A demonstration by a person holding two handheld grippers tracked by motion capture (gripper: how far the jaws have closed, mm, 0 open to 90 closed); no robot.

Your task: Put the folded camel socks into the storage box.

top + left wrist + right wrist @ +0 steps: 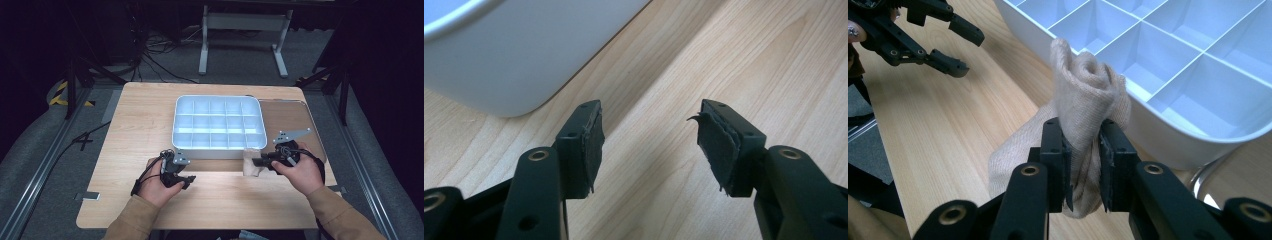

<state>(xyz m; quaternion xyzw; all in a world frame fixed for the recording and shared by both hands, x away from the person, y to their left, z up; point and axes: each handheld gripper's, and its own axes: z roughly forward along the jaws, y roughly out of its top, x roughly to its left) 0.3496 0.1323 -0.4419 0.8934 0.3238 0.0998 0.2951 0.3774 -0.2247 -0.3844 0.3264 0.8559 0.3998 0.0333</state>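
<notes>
Rolled beige sock point(1087, 100) pinched in the jaws of the right gripper point(1083, 165), at the near right corner of the white compartment tray point(218, 150). The jaws press on the waist of the roll, so the coiled end stands free above them and a loose fold hangs below; gripping there probably keeps the roll from unwinding and leaves its top clear to enter a cell. In the right gripper view the sock is just beside the tray's near wall, level with its rim, not yet over any compartment. In the high view the pale bundle point(252, 162) sits just in front of the tray, above the bench point(130, 115).

The left gripper point(179, 172) rests in front of the tray's near left corner, well apart from the sock. Its jaws stand spread with bare wood between the worn pads point(719, 145); it holds nothing. Judged from this arrangement, the left hand waits aside while the right carries the sock toward a near-row cell.

A metal tray point(300, 120) lies touching the compartment tray's right side.
</notes>
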